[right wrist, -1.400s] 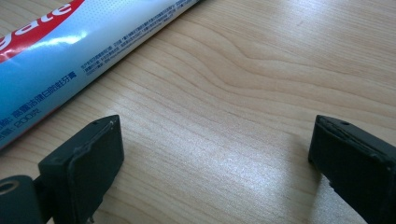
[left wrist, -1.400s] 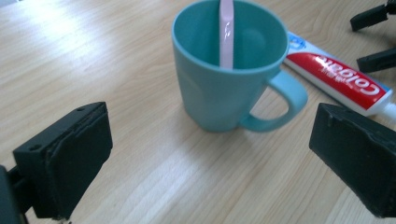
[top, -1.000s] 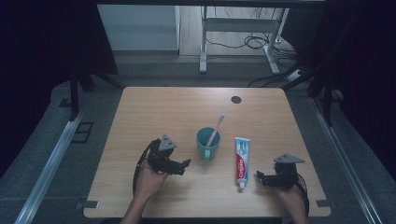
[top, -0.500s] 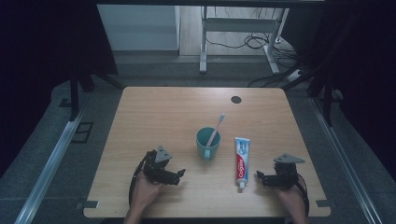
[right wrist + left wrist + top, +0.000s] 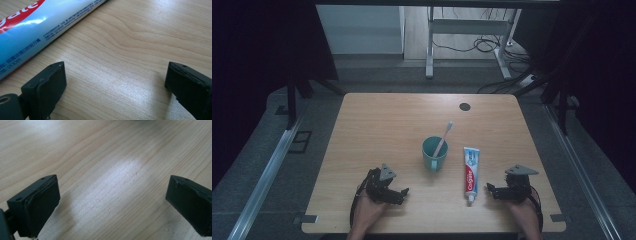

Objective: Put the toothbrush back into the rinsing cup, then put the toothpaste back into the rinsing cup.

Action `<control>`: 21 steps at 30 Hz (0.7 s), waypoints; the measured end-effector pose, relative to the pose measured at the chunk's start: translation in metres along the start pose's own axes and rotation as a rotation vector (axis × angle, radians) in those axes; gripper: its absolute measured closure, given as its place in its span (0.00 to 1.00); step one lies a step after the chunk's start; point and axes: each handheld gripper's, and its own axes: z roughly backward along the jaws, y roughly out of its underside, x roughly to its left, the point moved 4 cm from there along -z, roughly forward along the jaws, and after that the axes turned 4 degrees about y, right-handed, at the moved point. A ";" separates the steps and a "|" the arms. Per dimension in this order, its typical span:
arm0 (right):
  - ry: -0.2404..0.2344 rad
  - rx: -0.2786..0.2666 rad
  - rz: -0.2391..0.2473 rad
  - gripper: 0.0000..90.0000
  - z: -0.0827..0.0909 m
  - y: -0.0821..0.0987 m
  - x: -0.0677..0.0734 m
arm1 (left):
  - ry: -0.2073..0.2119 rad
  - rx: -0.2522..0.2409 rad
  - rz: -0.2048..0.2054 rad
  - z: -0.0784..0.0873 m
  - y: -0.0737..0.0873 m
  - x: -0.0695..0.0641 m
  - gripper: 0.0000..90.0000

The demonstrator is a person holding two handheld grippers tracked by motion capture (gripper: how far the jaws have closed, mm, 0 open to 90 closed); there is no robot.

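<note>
Resting near the front edge of the table (image 5: 377, 115), the left gripper (image 5: 402, 192) has wide-open jaws and holds nothing. A green cup (image 5: 434, 155) with a toothbrush (image 5: 443, 137) stands at the middle. The toothpaste tube (image 5: 471, 172), white-blue with red letters, lies flat and untouched just beside the empty, wide-open right gripper (image 5: 488, 188); picking it up is not yet begun.

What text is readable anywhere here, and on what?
"gate": end of a red brand word, cut off by the frame edge, on the toothpaste tube in the right gripper view.
Small print lines along the tube's blue side: too small to read.
Lettering on the tube in the high view: blurred.
Cup, toothbrush, table: no text.
</note>
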 end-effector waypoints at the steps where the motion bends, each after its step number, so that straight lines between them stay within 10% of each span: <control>1: 0.000 0.000 0.000 0.04 0.000 0.000 0.000 | 0.003 0.004 0.000 -0.001 0.001 0.000 0.00; 21: 0.009 0.009 -0.002 0.08 0.002 -0.001 -0.001 | -0.012 0.033 0.013 -0.003 0.002 0.001 0.01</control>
